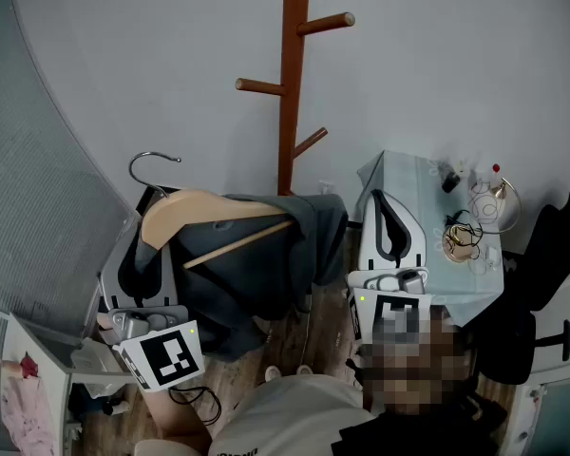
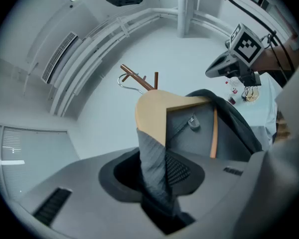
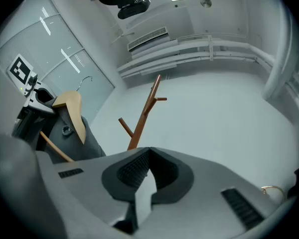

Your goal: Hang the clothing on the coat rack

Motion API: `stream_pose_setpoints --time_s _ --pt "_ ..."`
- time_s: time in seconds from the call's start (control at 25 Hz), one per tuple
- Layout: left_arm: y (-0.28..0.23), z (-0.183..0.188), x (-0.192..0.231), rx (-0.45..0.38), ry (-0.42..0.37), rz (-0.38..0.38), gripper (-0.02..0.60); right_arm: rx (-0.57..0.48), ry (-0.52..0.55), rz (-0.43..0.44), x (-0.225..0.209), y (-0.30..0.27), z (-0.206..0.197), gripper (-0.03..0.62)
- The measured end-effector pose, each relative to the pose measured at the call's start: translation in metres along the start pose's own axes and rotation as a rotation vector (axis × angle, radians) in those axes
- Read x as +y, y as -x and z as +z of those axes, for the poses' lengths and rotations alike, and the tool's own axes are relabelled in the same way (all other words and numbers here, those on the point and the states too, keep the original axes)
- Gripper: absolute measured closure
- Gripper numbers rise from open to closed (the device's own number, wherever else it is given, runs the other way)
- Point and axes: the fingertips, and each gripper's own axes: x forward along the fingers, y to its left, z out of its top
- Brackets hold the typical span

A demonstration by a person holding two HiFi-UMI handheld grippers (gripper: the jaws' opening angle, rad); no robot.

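Observation:
A brown wooden coat rack [image 1: 291,74] with bare pegs stands against the white wall. A dark grey garment [image 1: 266,255] hangs on a wooden hanger [image 1: 204,212] with a metal hook, held low and left of the rack. My left gripper [image 1: 152,226] is shut on the garment's grey fabric [image 2: 157,168] just below the hanger's shoulder [image 2: 152,113]. My right gripper [image 1: 385,202] is to the right of the garment, shut with nothing between its jaws. The right gripper view looks up at the rack [image 3: 142,121], with the hanger [image 3: 74,113] at its left.
A table [image 1: 408,174] under a pale blue cloth stands right of the rack and carries cables and small bottles [image 1: 470,221]. A black chair [image 1: 551,255] is at the far right. A pink item [image 1: 19,402] lies at the lower left.

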Motion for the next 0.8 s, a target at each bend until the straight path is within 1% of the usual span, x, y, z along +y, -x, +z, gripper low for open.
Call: stream_pose_setpoints --time_s 0.16,0.32,0.48,0.72,0.8 --pt "-0.001 -0.001 -0.001 0.006 -0.013 -0.004 0.465 0.002 -0.002 -0.008 -0.001 0.0 -0.001 0.574" --pt "-0.001 -0.005 -0.005 0.022 0.017 -0.015 0.463 0.0 -0.01 -0.017 -0.003 0.0 -0.002 0.574" --pt "-0.001 -0.002 -0.004 0.003 0.011 -0.024 0.463 0.003 -0.014 -0.013 -0.002 0.0 -0.003 0.574" --pt "0.002 -0.014 -0.01 0.063 0.057 -0.041 0.463 0.001 -0.023 -0.006 0.0 0.002 -0.004 0.574" --pt "0.002 -0.015 -0.012 0.068 0.063 -0.051 0.463 0.002 -0.021 0.002 0.002 0.002 -0.006 0.574"
